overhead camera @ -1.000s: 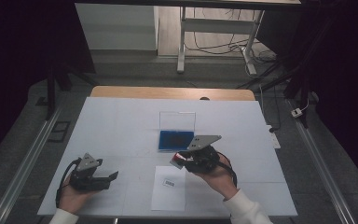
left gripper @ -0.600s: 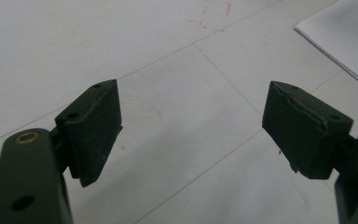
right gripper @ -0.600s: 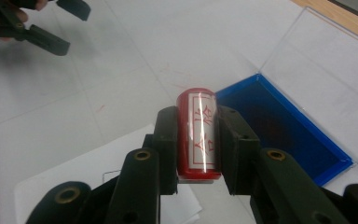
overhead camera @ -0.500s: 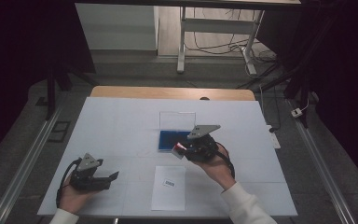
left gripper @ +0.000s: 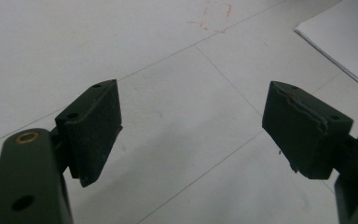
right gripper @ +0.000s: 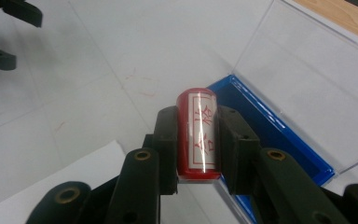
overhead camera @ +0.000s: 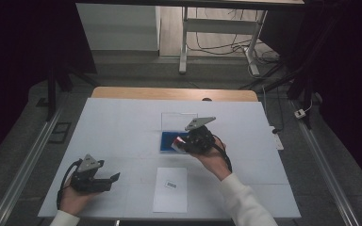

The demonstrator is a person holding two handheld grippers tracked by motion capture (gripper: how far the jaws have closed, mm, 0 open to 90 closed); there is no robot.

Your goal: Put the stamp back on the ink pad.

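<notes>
1. Two tools are in my hands, one on each side.
2. My right tool [right gripper: 196, 144] is squeezed tight on a red stamp [right gripper: 197, 135]. Both black pads press its sides.
3. I see white labels with red marks on the red stamp. It stands up between the pads and tilts a little.
4. In the high view, my right tool [overhead camera: 183, 142] hangs over the near left corner of a blue ink pad box [overhead camera: 169, 140].
5. Just behind my right tool, the blue ink pad box [right gripper: 279, 135] lies open on the worktop [right gripper: 121, 42]. Its clear lid [right gripper: 317, 70] is flipped back, away from me.
6. Under my right tool and nearer to me lies a white paper [overhead camera: 170, 188] with a small dark mark on it.
7. My left tool [left gripper: 191, 135] is wide open. Nothing is between its pads, just the bare white worktop [left gripper: 98, 37].
8. In the high view, my left tool [overhead camera: 115, 178] sits low by the worktop [overhead camera: 122, 122], well apart from my right tool and the red stamp.
9. A corner of the white paper [left gripper: 345, 42] lies ahead of my left tool, off to one side.
</notes>
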